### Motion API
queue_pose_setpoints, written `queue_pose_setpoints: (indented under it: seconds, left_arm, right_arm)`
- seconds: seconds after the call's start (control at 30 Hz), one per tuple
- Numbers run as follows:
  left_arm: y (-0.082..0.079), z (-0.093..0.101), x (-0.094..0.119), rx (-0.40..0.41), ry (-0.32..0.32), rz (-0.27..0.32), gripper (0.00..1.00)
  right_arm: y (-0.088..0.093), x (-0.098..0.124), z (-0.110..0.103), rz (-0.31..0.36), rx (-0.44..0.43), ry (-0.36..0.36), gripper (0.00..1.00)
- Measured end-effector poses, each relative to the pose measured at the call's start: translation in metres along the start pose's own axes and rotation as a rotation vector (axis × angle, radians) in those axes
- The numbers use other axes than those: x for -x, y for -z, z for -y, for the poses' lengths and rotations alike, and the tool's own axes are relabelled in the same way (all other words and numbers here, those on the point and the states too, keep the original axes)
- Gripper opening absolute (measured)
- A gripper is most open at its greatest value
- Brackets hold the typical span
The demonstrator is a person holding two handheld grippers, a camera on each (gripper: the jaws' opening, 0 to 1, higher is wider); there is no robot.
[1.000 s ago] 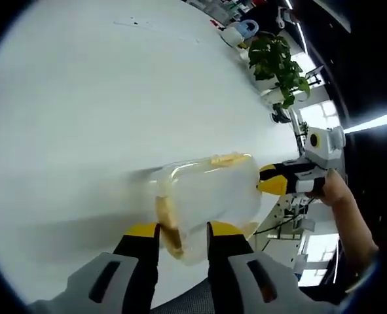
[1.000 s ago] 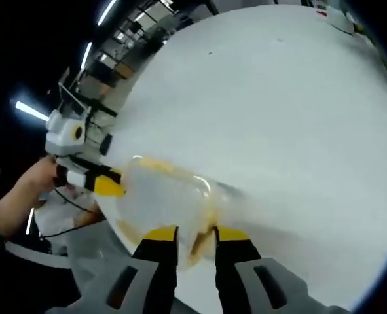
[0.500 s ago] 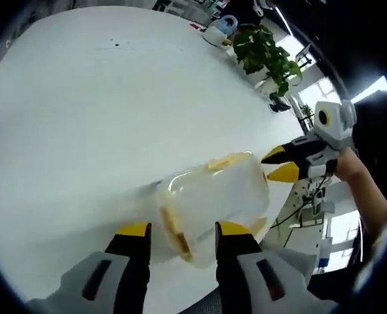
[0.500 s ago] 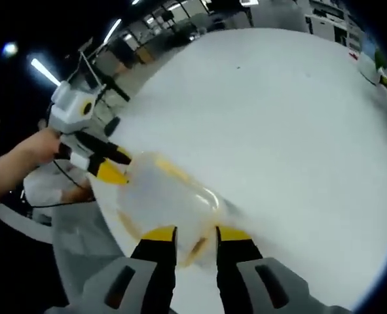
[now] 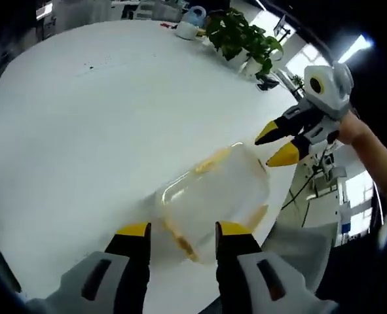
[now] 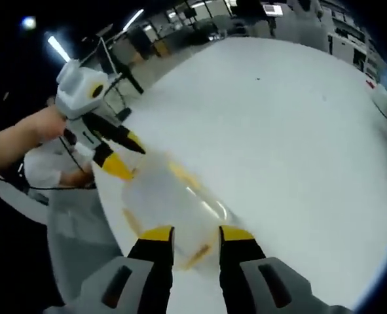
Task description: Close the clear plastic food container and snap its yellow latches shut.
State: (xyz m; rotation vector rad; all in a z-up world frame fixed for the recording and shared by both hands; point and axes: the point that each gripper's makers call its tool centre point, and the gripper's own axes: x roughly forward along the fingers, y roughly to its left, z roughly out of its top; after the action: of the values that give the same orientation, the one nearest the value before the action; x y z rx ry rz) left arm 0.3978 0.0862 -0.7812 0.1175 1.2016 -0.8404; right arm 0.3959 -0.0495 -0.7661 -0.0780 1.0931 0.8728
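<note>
White table (image 5: 82,131) — potted plants (image 5: 236,39)

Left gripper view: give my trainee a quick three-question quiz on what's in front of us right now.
1. True or false: the clear container lies on a white table.
2. Pick one. The jaws of the left tool are: A) open, one on each side of the container's near end; B) shut on a yellow latch; C) shut on a leaf.
3. Short answer: what green thing stands at the table's far edge?

Key
1. True.
2. A.
3. A potted plant.
</note>
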Motion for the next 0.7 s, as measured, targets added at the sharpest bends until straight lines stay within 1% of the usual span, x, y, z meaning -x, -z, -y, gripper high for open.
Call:
queue_pose_setpoints:
  seconds: [0.03, 0.1, 0.27, 0.37, 0.43, 0.47, 0.5, 0.57, 0.63, 0.7]
  left_arm:
    - [-0.003, 0.003, -0.001, -0.04, 0.008, 0.006, 0.38]
    - [-0.003, 0.006, -0.001, -0.058, 0.006, -0.005, 0.38]
    - [-0.006, 0.012, -0.002, -0.15, 0.009, -0.02, 0.38]
    - [-0.007, 0.014, -0.002, -0.249, 0.012, -0.032, 0.37]
    - [-0.007, 0.015, -0.003, -0.293, 0.006, -0.041, 0.38]
    - [-0.008, 0.018, -0.004, -0.34, 0.019, -0.04, 0.38]
    - [-0.01, 0.021, -0.005, -0.365, 0.027, -0.027, 0.39]
    - [-0.01, 0.026, -0.006, -0.385, 0.03, -0.03, 0.39]
    - [-0.012, 0.029, -0.008, -0.439, 0.03, -0.033, 0.39]
    - [-0.011, 0.031, -0.011, -0.463, 0.023, -0.044, 0.39]
  right_arm:
    - [-0.002, 0.001, -0.002, 0.003, 0.017, -0.006, 0.24]
    - [-0.004, 0.001, -0.003, -0.004, 0.05, -0.006, 0.23]
    - [-0.008, 0.001, -0.005, -0.004, 0.069, -0.009, 0.23]
    - [-0.008, 0.0, -0.006, -0.013, 0.088, -0.01, 0.23]
    - [-0.009, -0.001, -0.009, -0.013, 0.099, -0.02, 0.23]
    - [-0.01, -0.001, -0.011, -0.011, 0.096, -0.026, 0.23]
    - [-0.013, -0.001, -0.014, -0.005, 0.103, -0.031, 0.23]
    - [-0.015, -0.002, -0.018, -0.007, 0.113, -0.033, 0.23]
    - [-0.017, -0.004, -0.022, -0.006, 0.131, -0.039, 0.23]
    - [-0.019, -0.007, -0.025, -0.011, 0.143, -0.045, 0.23]
